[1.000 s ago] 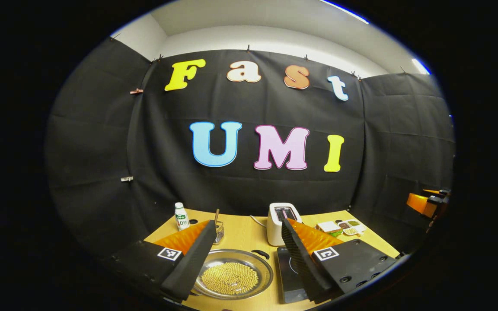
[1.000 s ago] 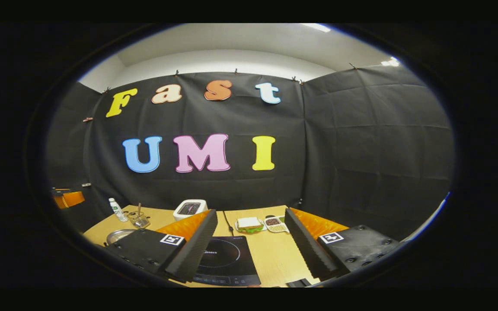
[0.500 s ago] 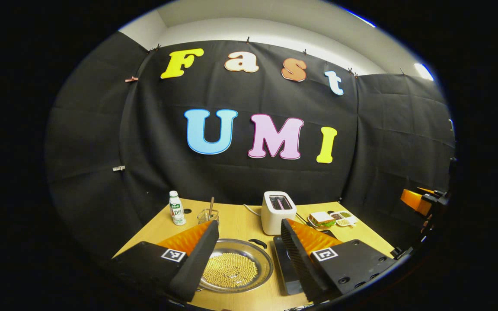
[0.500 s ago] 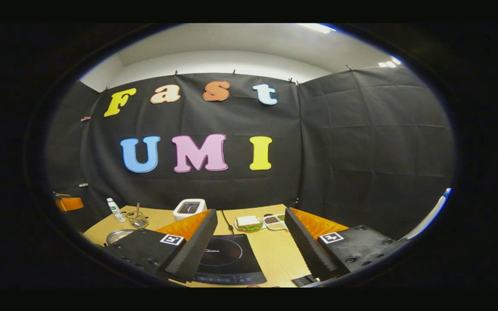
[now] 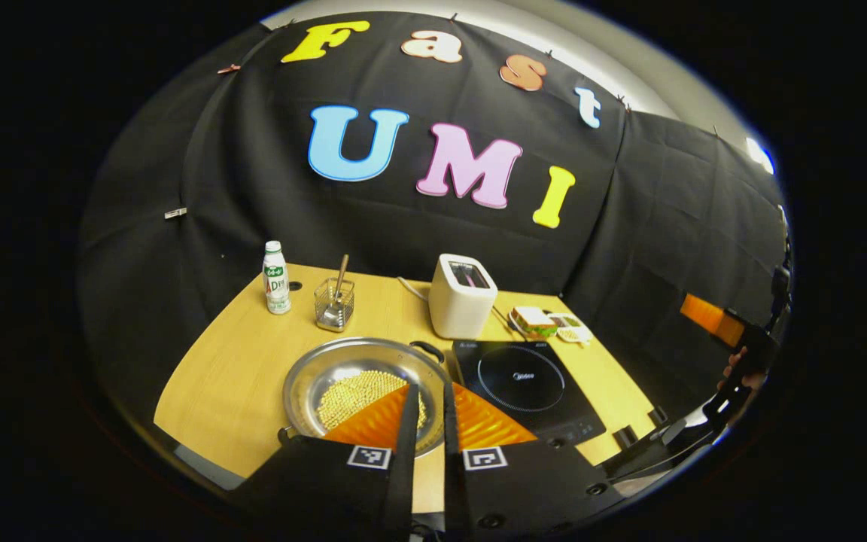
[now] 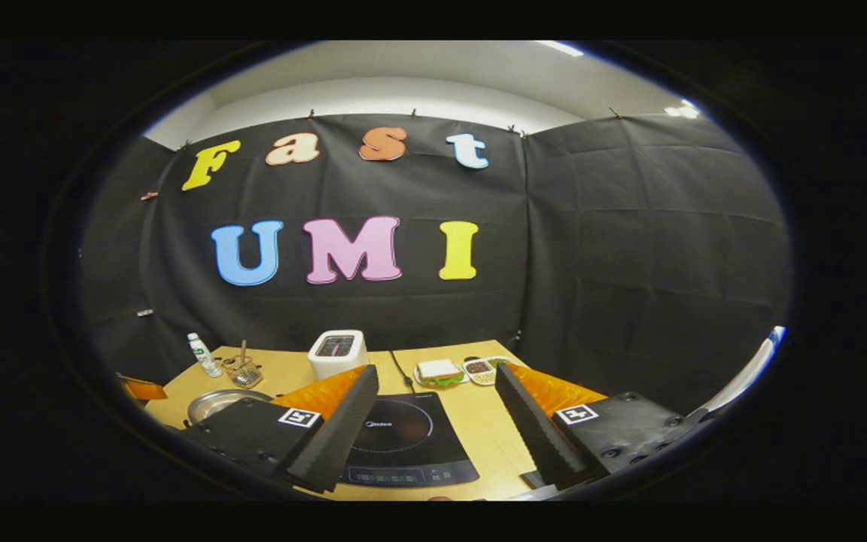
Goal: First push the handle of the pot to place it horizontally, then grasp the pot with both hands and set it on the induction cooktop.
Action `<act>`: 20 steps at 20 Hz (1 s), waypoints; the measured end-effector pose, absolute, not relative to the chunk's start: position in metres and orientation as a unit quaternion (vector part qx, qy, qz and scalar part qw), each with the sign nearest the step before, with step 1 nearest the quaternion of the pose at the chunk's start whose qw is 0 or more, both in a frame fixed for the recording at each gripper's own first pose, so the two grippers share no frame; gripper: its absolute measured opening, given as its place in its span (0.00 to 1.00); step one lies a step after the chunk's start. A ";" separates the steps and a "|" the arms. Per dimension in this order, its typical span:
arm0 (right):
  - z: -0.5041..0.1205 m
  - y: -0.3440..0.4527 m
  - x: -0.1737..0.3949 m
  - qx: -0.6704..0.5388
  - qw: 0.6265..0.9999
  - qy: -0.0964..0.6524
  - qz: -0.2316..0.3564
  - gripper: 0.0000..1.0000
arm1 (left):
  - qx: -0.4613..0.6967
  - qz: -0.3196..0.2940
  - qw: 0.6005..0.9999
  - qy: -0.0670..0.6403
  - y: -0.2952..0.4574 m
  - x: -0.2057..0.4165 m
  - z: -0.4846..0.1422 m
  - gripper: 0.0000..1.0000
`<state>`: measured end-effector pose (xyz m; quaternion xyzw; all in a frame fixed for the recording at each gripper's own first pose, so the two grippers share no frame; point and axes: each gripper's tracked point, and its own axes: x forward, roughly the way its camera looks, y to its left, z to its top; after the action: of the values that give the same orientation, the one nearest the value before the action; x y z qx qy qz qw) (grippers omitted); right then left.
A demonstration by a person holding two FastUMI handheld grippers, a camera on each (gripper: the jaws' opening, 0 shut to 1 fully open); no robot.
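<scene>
- The left gripper [image 5: 426, 391] has its two fingers nearly together, with just a thin gap and nothing between them. It hangs over the near edge of the pot [image 5: 362, 384].
- The shiny metal pot sits on the wooden table [image 5: 230, 369], just left of the induction cooktop [image 5: 524, 380]. It has yellow beans [image 5: 351, 391] inside.
- The right gripper [image 6: 433, 380] has its fingers spread wide, holding nothing, above the cooktop.
- A white toaster [image 5: 462, 296], a small bottle [image 5: 275, 277] and a sandwich [image 5: 533, 321] stand farther back.
</scene>
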<state>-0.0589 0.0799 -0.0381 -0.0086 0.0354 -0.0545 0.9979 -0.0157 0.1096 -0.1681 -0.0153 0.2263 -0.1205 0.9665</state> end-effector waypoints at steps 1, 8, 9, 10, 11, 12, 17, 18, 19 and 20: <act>-0.044 0.084 -0.058 -0.016 0.998 0.044 -0.053 0.97 | -0.009 -0.123 0.964 0.234 0.114 -0.017 -0.176 0.14; -0.064 0.113 -0.060 -0.048 0.996 0.074 -0.026 0.98 | -0.059 -0.141 0.939 0.307 0.129 -0.035 -0.247 0.05; -0.067 0.117 -0.060 -0.049 0.995 0.079 -0.024 0.98 | -0.057 -0.142 0.936 0.319 0.134 -0.038 -0.259 0.05; -0.068 0.120 -0.059 -0.051 0.995 0.082 -0.022 0.98 | -0.054 -0.142 0.931 0.331 0.140 -0.039 -0.270 0.05; -0.068 0.123 -0.058 -0.055 0.995 0.084 -0.022 0.98 | -0.053 -0.144 0.927 0.342 0.145 -0.041 -0.280 0.05; -0.072 0.124 -0.057 -0.057 0.994 0.088 -0.022 0.98 | -0.053 -0.149 0.922 0.352 0.150 -0.043 -0.290 0.05; -0.091 0.135 -0.065 -0.065 0.992 0.110 -0.012 0.98 | -0.039 -0.163 0.905 0.390 0.174 -0.044 -0.322 0.05; -0.094 0.136 -0.067 -0.068 0.991 0.112 -0.010 0.98 | -0.039 -0.166 0.903 0.395 0.175 -0.044 -0.327 0.05; -0.098 0.136 -0.068 -0.071 0.991 0.117 -0.010 0.98 | -0.032 -0.170 0.900 0.399 0.175 -0.043 -0.331 0.05; -0.103 0.136 -0.070 -0.070 0.990 0.123 -0.012 0.98 | -0.015 -0.173 0.898 0.405 0.180 -0.041 -0.339 0.05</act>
<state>-0.0696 0.1356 -0.1028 -0.0700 0.1229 -0.0116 0.9899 -0.0405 0.1796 -0.3392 -0.0151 0.4046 -0.1725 0.8979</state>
